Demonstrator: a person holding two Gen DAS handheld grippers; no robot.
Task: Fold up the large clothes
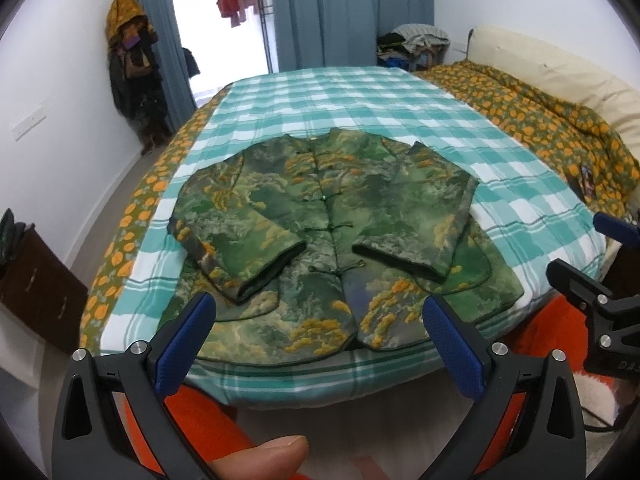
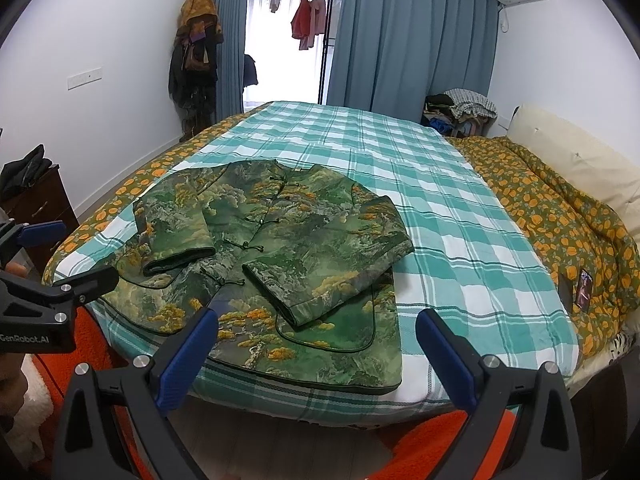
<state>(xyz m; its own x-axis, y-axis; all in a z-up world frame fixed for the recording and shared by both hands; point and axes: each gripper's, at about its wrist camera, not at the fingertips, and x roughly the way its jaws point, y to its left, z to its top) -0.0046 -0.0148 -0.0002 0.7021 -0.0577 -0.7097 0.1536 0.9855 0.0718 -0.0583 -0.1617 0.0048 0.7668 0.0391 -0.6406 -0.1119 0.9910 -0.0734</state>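
Note:
A green jacket (image 1: 324, 220) with a yellow landscape print and knot buttons lies front up on the bed, near its front edge. Both sleeves are folded in across the chest. It also shows in the right wrist view (image 2: 280, 256). My left gripper (image 1: 320, 320) is open and empty, held above the jacket's hem. My right gripper (image 2: 316, 340) is open and empty, above the hem at the jacket's right side. It also shows at the right edge of the left wrist view (image 1: 592, 264). The left gripper shows at the left edge of the right wrist view (image 2: 48, 256).
The bed has a teal and white checked sheet (image 1: 360, 100). An orange-flowered quilt (image 2: 560, 216) is bunched along the right by cream pillows (image 2: 580, 160). A dark wooden cabinet (image 1: 36, 288) stands at the left. An orange rug (image 2: 440, 448) lies below the bed edge.

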